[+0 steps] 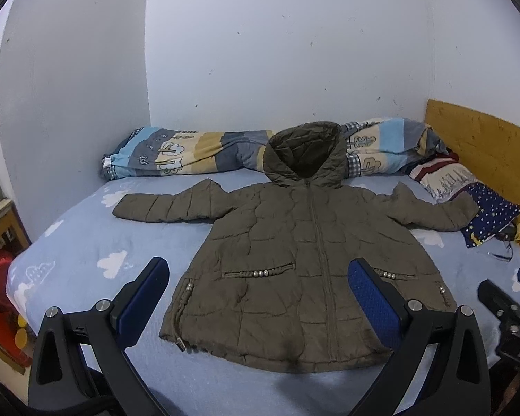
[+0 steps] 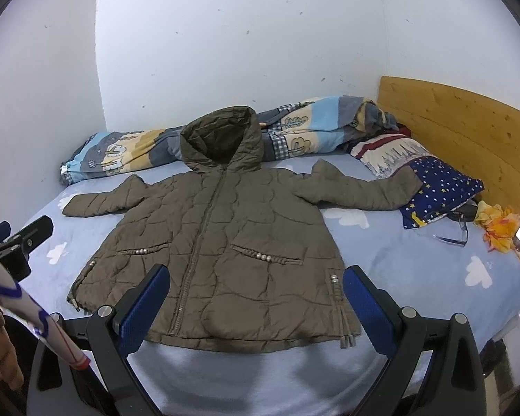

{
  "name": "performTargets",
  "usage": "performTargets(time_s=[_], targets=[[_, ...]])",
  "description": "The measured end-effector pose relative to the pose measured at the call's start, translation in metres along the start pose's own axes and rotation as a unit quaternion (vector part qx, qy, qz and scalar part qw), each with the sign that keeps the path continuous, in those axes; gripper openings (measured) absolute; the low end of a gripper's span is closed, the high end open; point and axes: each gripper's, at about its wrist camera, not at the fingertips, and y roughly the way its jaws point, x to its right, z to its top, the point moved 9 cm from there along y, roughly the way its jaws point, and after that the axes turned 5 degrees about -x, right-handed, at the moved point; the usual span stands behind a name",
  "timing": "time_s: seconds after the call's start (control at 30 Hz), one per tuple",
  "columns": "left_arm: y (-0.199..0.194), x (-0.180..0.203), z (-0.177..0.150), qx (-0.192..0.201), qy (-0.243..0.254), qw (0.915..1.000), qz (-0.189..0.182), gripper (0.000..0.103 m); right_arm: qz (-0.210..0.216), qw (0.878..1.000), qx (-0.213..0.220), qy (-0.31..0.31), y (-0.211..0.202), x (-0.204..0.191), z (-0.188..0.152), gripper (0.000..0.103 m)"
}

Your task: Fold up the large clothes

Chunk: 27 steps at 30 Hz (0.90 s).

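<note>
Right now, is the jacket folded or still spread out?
Spread out. The jacket lies flat, front up and zipped, on the bed, both sleeves stretched sideways, hood against the rolled quilt. No fold started.

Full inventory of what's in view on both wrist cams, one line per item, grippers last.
olive quilted hooded jacket: 1, olive-brown, flat and zipped, mid-bed, sleeves spread
light blue cloud-print bedsheet: 1, covers the bed
striped cartoon-print blanket: 1, blue, yellow and grey, bunched along the wall
navy star-print pillow: 1, navy, under the jacket's right-hand cuff
wooden headboard: 1, pale wood, right end
orange fabric flower: 1, orange-yellow, by the headboard
eyeglasses: 1, dark frame, beside the pillow
left gripper: blue pads, open, above the hem
right gripper: blue pads, open, above the hem
</note>
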Motion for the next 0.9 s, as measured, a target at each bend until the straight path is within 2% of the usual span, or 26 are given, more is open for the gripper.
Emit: performTargets(time_s=[0.17,0.27,0.37,0.43,0.5,0.57,0.63,0.7,0.8,0.87,0.9], targets=[[0.044,0.005,0.014,-0.025,0.004,0.9996,-0.009,0.103,0.002,1.0,-0.011,0.009,0.013,0.017,0.011,0.102],[0.08,0.002,0.038,-0.036,0.009,0.9993,0.001,0.103,0.009,0.999,-0.02,0.032,0.026,0.044,0.029,0.102],[0.117,0.0,0.064,-0.029,0.005,0.9995,0.013,0.103,-0.025,0.998,-0.019,0.063,0.04,0.09,0.054,0.102],[0.146,0.004,0.073,-0.044,0.004,0.9989,0.014,0.103,-0.04,0.996,-0.014,0.076,0.048,0.111,0.068,0.102],[0.173,0.007,0.072,-0.05,-0.006,0.9987,0.007,0.103,-0.058,0.994,-0.012,0.087,0.059,0.131,0.081,0.102],[0.194,0.006,0.062,-0.054,-0.006,0.9984,0.014,0.103,-0.051,0.992,-0.016,0.112,0.071,0.146,0.089,0.102],[0.217,0.009,0.048,-0.088,0.004,0.9961,0.011,0.103,-0.038,0.99,-0.022,0.136,0.084,0.161,0.094,0.102],[0.232,0.014,0.05,-0.108,0.001,0.9941,-0.01,0.103,-0.036,0.987,-0.032,0.151,0.101,0.182,0.099,0.101],[0.234,0.01,0.06,-0.084,0.014,0.9964,0.001,0.103,-0.036,0.982,-0.043,0.178,0.126,0.222,0.109,0.094],[0.238,0.003,0.062,-0.08,0.018,0.9966,0.01,0.103,-0.052,0.978,-0.052,0.196,0.144,0.257,0.115,0.081],[0.241,0.001,0.062,-0.083,0.016,0.9964,0.011,0.103,-0.057,0.975,-0.054,0.209,0.155,0.277,0.12,0.08]])
